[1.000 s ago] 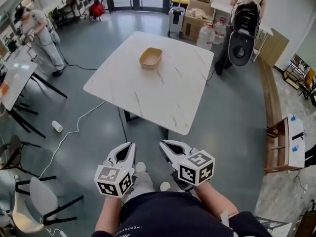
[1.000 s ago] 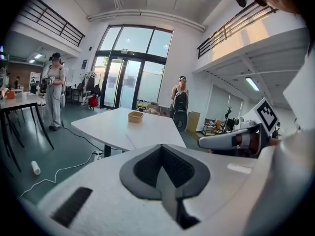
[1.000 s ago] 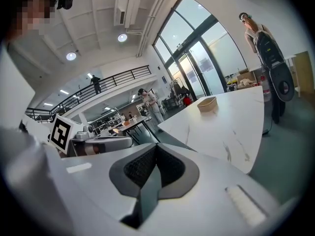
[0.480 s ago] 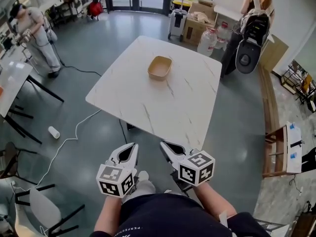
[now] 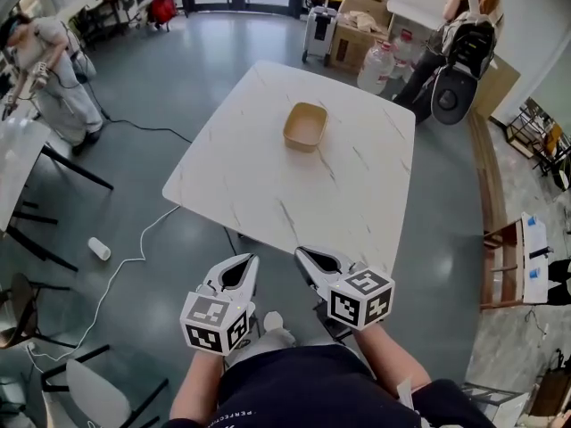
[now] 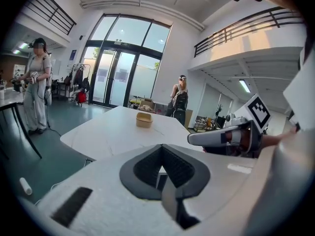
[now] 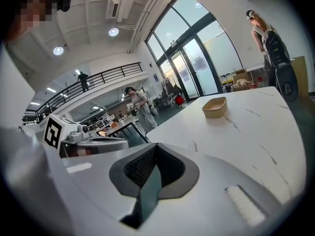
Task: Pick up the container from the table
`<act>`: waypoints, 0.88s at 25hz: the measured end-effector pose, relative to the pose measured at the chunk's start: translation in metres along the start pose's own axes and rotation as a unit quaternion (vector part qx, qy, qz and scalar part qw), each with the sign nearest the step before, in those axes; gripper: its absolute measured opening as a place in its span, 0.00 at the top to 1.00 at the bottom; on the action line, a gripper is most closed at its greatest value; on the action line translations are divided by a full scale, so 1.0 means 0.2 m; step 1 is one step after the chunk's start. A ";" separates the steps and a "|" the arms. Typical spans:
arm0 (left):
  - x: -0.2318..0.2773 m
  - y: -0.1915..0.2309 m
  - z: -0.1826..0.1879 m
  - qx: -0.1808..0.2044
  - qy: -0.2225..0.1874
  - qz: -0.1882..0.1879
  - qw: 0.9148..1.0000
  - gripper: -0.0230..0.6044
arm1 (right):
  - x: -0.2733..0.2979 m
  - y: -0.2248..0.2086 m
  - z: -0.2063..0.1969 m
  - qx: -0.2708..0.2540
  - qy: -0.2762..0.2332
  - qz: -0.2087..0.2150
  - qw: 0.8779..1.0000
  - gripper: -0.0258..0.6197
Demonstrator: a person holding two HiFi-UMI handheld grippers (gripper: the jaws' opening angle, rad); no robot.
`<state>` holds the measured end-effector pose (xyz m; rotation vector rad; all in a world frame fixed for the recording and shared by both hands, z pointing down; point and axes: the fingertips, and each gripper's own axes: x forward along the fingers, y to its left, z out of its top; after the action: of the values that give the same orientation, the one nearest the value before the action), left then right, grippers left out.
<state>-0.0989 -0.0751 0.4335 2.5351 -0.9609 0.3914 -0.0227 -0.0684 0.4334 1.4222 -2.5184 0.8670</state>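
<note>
Nearer than before, the container (image 5: 305,126) lies well ahead across the table (image 5: 259,194), seemingly closer to the closed, empty right gripper (image 5: 308,259) than to the equally closed left gripper (image 5: 243,266).

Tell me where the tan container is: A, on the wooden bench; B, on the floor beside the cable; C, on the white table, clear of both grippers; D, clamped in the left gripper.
C: the container rests on the table, far ahead of the left gripper and right gripper, both shut with nothing in them.
</note>
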 end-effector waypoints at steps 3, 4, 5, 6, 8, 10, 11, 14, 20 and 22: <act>0.00 0.05 0.02 0.006 0.002 -0.009 1.000 0.97 | 0.06 0.01 0.02 -0.001 0.002 -0.009 1.000 0.96; 0.01 0.07 0.02 0.006 0.003 -0.011 1.000 0.97 | 0.08 0.00 0.03 -0.003 0.004 -0.011 1.000 0.96; 0.01 0.09 0.02 0.005 0.005 -0.013 1.000 0.97 | 0.10 0.00 0.03 -0.004 0.007 -0.014 1.000 0.96; 0.02 0.11 0.01 0.003 0.006 -0.014 1.000 0.97 | 0.12 -0.01 0.03 -0.004 0.010 -0.016 1.000 0.96; 0.03 0.14 0.00 -0.006 0.008 -0.014 1.000 0.97 | 0.15 -0.03 0.03 -0.004 0.016 -0.021 1.000 0.96; 0.05 0.18 0.00 -0.013 0.008 -0.010 1.000 0.97 | 0.18 -0.07 0.06 -0.004 0.016 -0.025 1.000 0.96; 0.06 0.20 0.00 -0.015 0.008 -0.009 1.000 0.97 | 0.20 -0.09 0.07 -0.005 0.016 -0.027 1.000 0.96; 0.10 0.24 0.04 -0.017 0.006 -0.004 1.000 0.97 | 0.25 -0.14 0.14 -0.008 0.014 -0.028 0.999 0.96; 0.22 0.32 0.16 -0.014 0.001 0.005 1.000 0.97 | 0.36 -0.25 0.27 -0.019 0.010 -0.021 1.000 0.93; 0.29 0.34 0.21 -0.012 0.003 0.005 1.000 0.97 | 0.40 -0.29 0.33 -0.019 0.007 -0.017 1.000 0.93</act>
<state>-0.0981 -0.1734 0.4376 2.5074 -0.9709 0.3893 -0.0070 -0.1863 0.4328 1.4376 -2.4794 0.8168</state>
